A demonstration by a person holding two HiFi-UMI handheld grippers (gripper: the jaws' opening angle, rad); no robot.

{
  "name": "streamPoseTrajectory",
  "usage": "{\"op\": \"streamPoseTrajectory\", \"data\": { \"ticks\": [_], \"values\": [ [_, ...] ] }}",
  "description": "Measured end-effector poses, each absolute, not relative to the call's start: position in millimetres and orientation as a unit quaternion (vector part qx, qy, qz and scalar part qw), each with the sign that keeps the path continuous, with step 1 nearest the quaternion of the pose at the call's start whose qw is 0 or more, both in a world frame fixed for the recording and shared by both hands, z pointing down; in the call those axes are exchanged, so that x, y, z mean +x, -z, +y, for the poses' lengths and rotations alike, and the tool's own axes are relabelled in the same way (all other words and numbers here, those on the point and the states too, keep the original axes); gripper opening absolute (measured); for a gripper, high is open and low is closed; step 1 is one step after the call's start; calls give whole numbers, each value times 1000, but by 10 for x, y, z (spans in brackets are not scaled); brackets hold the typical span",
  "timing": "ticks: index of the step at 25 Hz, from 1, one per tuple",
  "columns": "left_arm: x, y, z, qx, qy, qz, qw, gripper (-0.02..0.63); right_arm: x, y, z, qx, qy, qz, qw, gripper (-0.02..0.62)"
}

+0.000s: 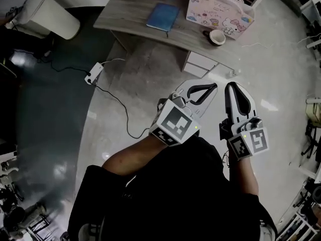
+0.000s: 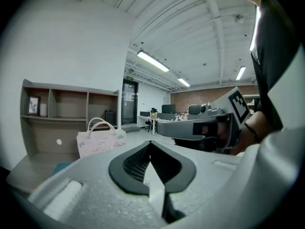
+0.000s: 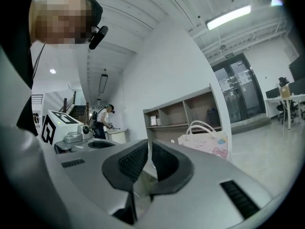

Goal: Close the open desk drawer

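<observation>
A white drawer unit (image 1: pixel 199 64) juts out from under the wooden desk (image 1: pixel 125 14) at the top of the head view; its front faces me. Both grippers hang in the air over the floor, short of it and touching nothing. My left gripper (image 1: pixel 214 86) (image 2: pixel 150 143) is shut, its black pads meeting at the tips with nothing between them. Just to its right, my right gripper (image 1: pixel 232 86) (image 3: pixel 148 144) is also shut and empty. The drawer does not show in either gripper view.
On the desk lie a blue notebook (image 1: pixel 163 16), a pink gift bag (image 1: pixel 219 9) (image 2: pixel 101 140) (image 3: pixel 202 137) and a cup (image 1: pixel 217 36). A power strip (image 1: pixel 93 73) with a cable lies on the floor at left. A white bin (image 1: pixel 42 11) stands far left.
</observation>
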State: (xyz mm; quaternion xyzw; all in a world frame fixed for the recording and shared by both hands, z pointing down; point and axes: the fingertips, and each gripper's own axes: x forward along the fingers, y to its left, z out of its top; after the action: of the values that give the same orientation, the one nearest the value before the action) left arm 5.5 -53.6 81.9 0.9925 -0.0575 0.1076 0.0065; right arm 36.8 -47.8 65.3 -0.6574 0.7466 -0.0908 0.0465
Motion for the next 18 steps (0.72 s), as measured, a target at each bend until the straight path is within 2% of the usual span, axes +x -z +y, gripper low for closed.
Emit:
{"op": "streamPoseTrajectory", "data": {
  "ticks": [7,10,18],
  "values": [
    [-30,-220,-504,991,-93,-96,-29,6,399,-192,-223,-636,66,768,45,14],
    [11,-188,-433,990,-92,-104,-25,6,481,-106,-11,-630,75,771,59,12],
    [210,-196,-339,990,-103,-97,-24,6,656,-88,58,-622,75,778,39,12]
  ]
}}
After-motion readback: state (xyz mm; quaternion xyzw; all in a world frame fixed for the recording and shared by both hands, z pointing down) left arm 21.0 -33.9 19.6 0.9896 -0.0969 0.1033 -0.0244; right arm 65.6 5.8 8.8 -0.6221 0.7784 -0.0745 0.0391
